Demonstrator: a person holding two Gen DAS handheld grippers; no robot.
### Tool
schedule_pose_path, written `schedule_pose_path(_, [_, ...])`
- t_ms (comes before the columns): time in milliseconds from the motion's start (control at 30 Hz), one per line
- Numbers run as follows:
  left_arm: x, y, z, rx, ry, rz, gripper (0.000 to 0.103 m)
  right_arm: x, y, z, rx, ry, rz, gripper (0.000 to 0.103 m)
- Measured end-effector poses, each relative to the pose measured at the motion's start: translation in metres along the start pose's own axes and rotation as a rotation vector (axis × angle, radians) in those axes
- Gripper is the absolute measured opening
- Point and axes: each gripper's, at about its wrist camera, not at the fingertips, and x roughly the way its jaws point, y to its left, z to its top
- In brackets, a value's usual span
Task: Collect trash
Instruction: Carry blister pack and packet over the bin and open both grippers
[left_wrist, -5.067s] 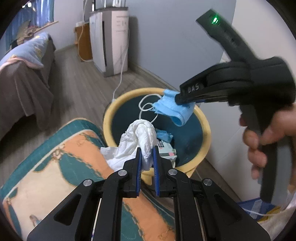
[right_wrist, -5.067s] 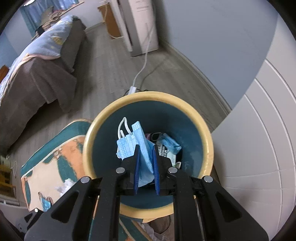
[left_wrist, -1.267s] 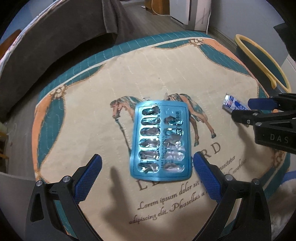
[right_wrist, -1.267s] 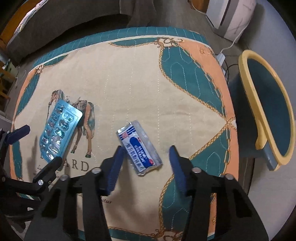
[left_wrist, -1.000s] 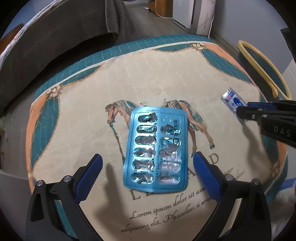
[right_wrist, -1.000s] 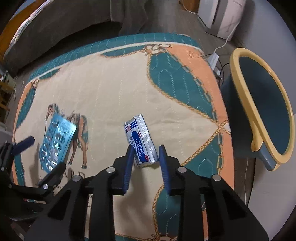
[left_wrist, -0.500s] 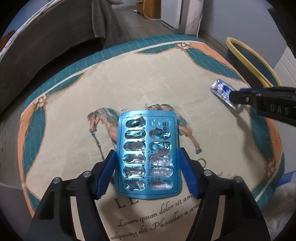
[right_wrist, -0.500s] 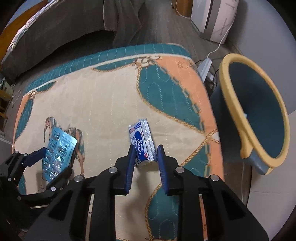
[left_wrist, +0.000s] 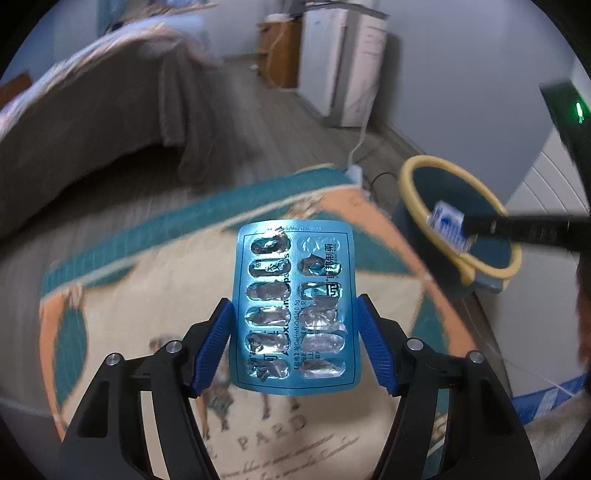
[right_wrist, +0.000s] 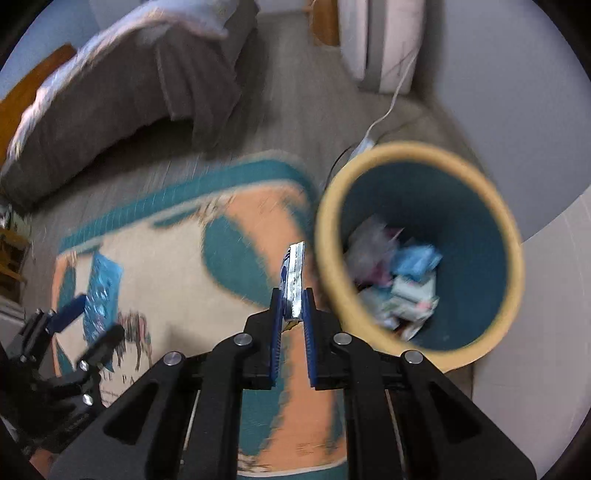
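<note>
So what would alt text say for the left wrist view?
The left claw grips an emptied blue blister pack by its edges above a patterned rug. At right, the right claw holds a small wrapper over a yellow-rimmed bin.

emptied blue blister pack (left_wrist: 293, 306) and seemingly foil sachet (right_wrist: 293, 286), both aloft

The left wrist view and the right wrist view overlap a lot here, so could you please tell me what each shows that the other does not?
Only the left wrist view shows the blister pack's emptied pockets and print, gripped by the left gripper. Only the right wrist view shows the trash inside the bin, and the foil sachet edge-on in the right gripper. Both show the rug, bed, pack, sachet and bin.
</note>
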Motion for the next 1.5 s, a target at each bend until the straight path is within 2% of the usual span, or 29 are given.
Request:
schedule_pose_path(200, [0.004, -0.069, 0.03, 0.152, -0.037, -0.076, 0.068, -0.021, -0.075, 0.021, 0.07, -0.084, -0.065, 0.01])
schedule_pose_path(367, [0.029, -0.12, 0.051, 0.195, -0.019, -0.165, 0.069, -0.01, -0.127, 0.022, 0.209, -0.074, -0.03, 0.011])
schedule_pose_path(500, [0.048, -0.152, 0.074, 0.226, -0.052, -0.19, 0.069, -0.012, -0.143, 0.025, 0.26, -0.094, 0.017, 0.012])
schedule_pose_path(533, [0.049, -0.157, 0.078, 0.232, -0.071, -0.196, 0.069, -0.014, -0.147, 0.026, 0.265, -0.106, 0.02, 0.014])
schedule_pose_path(567, [0.051, -0.161, 0.083, 0.239, -0.09, -0.193, 0.076, -0.018, -0.149, 0.027, 0.27, -0.119, 0.018, 0.023])
schedule_pose_path(600, [0.052, -0.163, 0.086, 0.241, -0.106, -0.18, 0.083, -0.024, -0.153, 0.027, 0.282, -0.143, 0.017, 0.029])
schedule_pose_path(633, [0.052, -0.165, 0.088, 0.24, -0.114, -0.175, 0.085, -0.03, -0.157, 0.027, 0.294, -0.161, 0.015, 0.04])
schedule_pose_path(667, [0.052, -0.164, 0.09, 0.236, -0.114, -0.174, 0.086, -0.033, -0.16, 0.027, 0.3, -0.169, 0.014, 0.045])
schedule_pose_path(733, [0.05, -0.16, 0.092, 0.223, -0.113, -0.175, 0.088, -0.043, -0.162, 0.024, 0.288, -0.18, 0.008, 0.046])
schedule_pose_path(800, [0.045, -0.154, 0.092, 0.209, -0.108, -0.173, 0.093, -0.052, -0.162, 0.019, 0.274, -0.18, -0.02, 0.052])
schedule_pose_path(867, [0.04, -0.15, 0.092, 0.206, -0.089, -0.157, 0.094, -0.059, -0.16, 0.014, 0.27, -0.186, -0.037, 0.063])
schedule_pose_path(967, [0.026, -0.14, 0.093, 0.19, -0.074, -0.148, 0.096, -0.068, -0.156, 0.005, 0.261, -0.184, -0.069, 0.074])
schedule_pose_path(1133, [-0.021, -0.135, 0.079, 0.185, -0.113, -0.126, 0.098, -0.083, -0.144, -0.023, 0.206, -0.18, -0.119, 0.093])
schedule_pose_path(1200, [-0.03, -0.137, 0.075, 0.195, -0.109, -0.106, 0.098, -0.09, -0.143, -0.031, 0.208, -0.183, -0.118, 0.097])
schedule_pose_path(1300, [-0.042, -0.14, 0.07, 0.191, -0.094, -0.091, 0.098, -0.099, -0.142, -0.042, 0.211, -0.19, -0.139, 0.097])
schedule_pose_path(1500, [-0.059, -0.132, 0.061, 0.126, -0.103, -0.109, 0.098, -0.103, -0.146, -0.06, 0.205, -0.179, -0.166, 0.097])
